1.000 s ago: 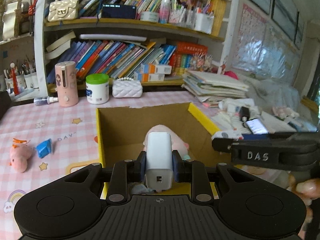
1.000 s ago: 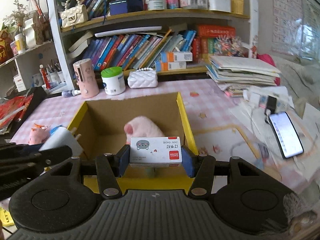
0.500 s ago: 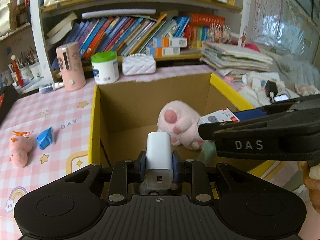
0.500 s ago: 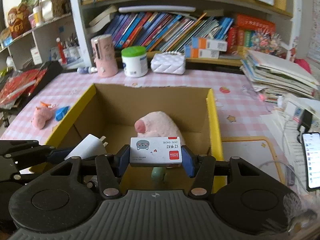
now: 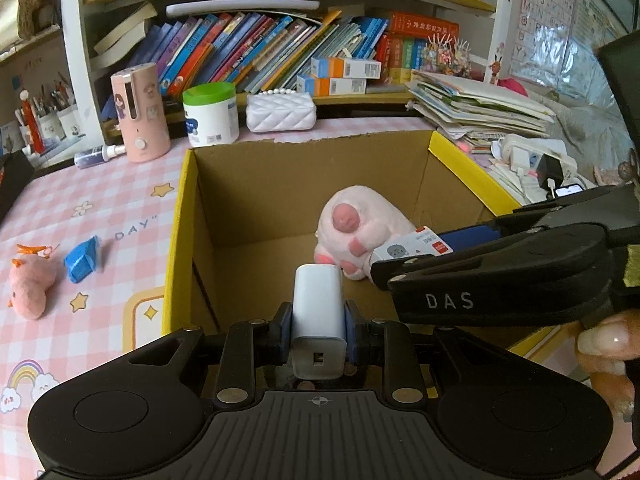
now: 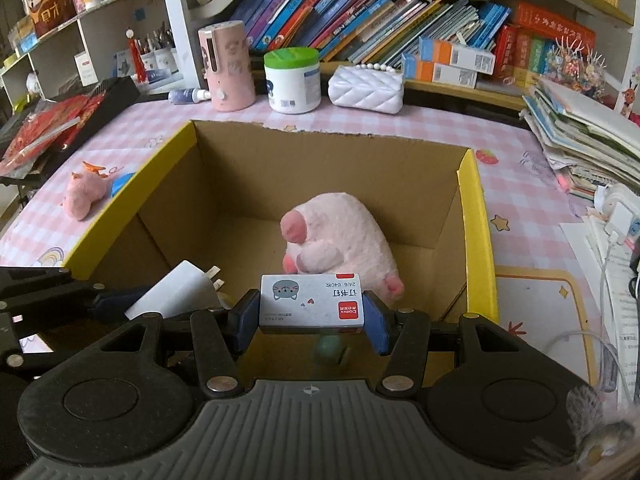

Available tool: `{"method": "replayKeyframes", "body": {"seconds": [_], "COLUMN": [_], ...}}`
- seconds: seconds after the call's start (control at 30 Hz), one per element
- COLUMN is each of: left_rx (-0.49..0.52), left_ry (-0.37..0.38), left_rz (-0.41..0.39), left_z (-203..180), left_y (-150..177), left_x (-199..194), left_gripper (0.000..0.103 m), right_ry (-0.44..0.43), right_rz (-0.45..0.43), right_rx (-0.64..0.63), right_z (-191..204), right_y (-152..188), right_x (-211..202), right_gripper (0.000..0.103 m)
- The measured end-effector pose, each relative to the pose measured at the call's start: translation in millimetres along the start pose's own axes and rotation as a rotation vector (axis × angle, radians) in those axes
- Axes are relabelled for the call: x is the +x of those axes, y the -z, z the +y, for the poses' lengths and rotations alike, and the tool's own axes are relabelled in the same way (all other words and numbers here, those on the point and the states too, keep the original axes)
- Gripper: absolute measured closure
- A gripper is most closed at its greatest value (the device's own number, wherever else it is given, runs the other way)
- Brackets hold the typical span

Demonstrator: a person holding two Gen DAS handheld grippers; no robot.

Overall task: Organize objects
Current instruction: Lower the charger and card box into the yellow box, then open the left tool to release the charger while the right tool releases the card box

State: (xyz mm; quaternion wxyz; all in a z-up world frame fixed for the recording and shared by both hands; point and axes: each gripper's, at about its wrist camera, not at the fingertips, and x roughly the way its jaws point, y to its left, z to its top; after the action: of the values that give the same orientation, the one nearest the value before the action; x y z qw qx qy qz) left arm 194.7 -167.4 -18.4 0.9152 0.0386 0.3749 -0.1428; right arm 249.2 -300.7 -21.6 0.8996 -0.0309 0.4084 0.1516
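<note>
An open cardboard box [image 5: 460,160] [image 6: 472,184] with yellow rims stands on the pink checked table. A pink plush paw [image 5: 360,224] [image 6: 340,228] lies inside it. My left gripper [image 5: 318,324] is shut on a white charger plug [image 5: 319,312] [image 6: 176,292], held over the box's near part. My right gripper [image 6: 312,314] is shut on a small white staple box [image 6: 311,306] [image 5: 412,244], also over the box, just in front of the paw. A small greenish thing [image 6: 329,352] lies on the box floor under the staple box.
On the table left of the box lie a small pink plush [image 5: 30,284] [image 6: 82,196] and a blue packet [image 5: 82,260]. Behind the box stand a pink dispenser [image 5: 140,114], a green-lidded jar [image 5: 210,114] and a white quilted pouch [image 5: 280,112]. Stacked papers [image 6: 580,132] and cables crowd the right.
Both grippers have come forward and down over the box, each keeping its grip. The box and paw now fill more of both views; the right gripper has drawn nearer the left.
</note>
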Motion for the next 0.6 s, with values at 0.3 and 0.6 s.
{"method": "replayKeyframes", "body": {"seconds": [0.3,0.6], "left_rx": [0.024,-0.036], "left_ry": [-0.044,-0.061], "left_rz": [-0.078,-0.150], "left_z": [-3,9], "left_y": [4,13], "left_x": [-24,-52], "left_gripper": [0.053,0.035], "right_ry": [-0.009,-0.013], "right_rz": [0.004,0.026], "right_rx": [-0.020,-0.093], "right_z": [0,11], "right_y": [-6,-8], "right_x": [6,14], "right_gripper": [0.052,0.052]}}
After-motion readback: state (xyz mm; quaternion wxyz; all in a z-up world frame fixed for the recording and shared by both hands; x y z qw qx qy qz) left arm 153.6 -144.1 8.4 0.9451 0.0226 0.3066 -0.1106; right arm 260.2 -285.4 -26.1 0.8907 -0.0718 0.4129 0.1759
